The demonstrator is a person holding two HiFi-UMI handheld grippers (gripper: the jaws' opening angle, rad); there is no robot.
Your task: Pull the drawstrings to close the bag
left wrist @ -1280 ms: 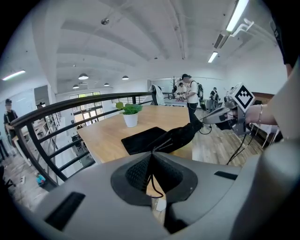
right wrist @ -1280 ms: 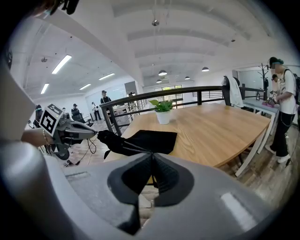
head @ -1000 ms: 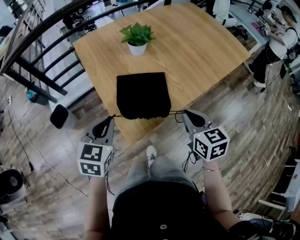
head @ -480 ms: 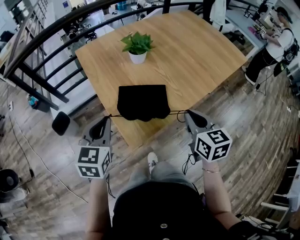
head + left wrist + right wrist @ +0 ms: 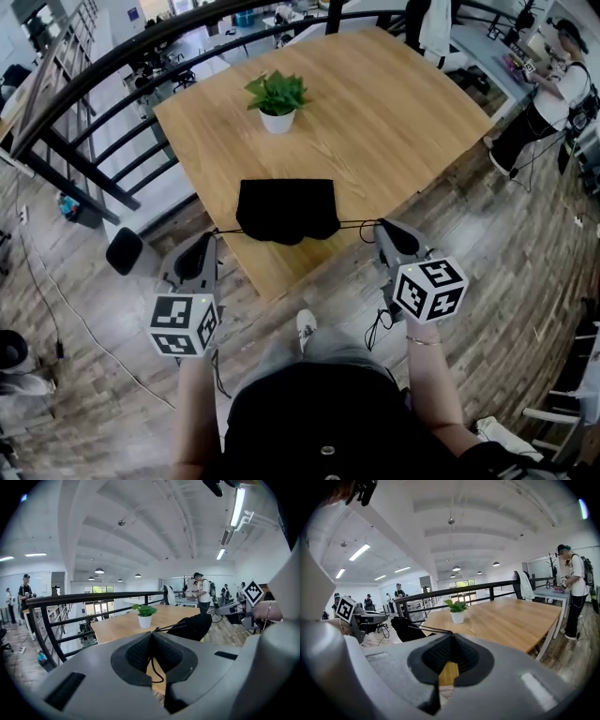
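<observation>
Nearest the person, the left gripper (image 5: pixel 214 236) has its jaws pinched tight on the left drawstring (image 5: pixel 227 230), and the right gripper (image 5: pixel 378 228) is clamped the same way on the right drawstring (image 5: pixel 354 224). Both cords stretch almost in one line across the head view, running inward from the jaws to the black bag (image 5: pixel 287 208). It lies on the wooden table (image 5: pixel 403 112) near the closest corner, between the grippers, long axis left to right, gathered mouth toward the person. Farther back, well apart, stands a potted plant (image 5: pixel 277 97)
</observation>
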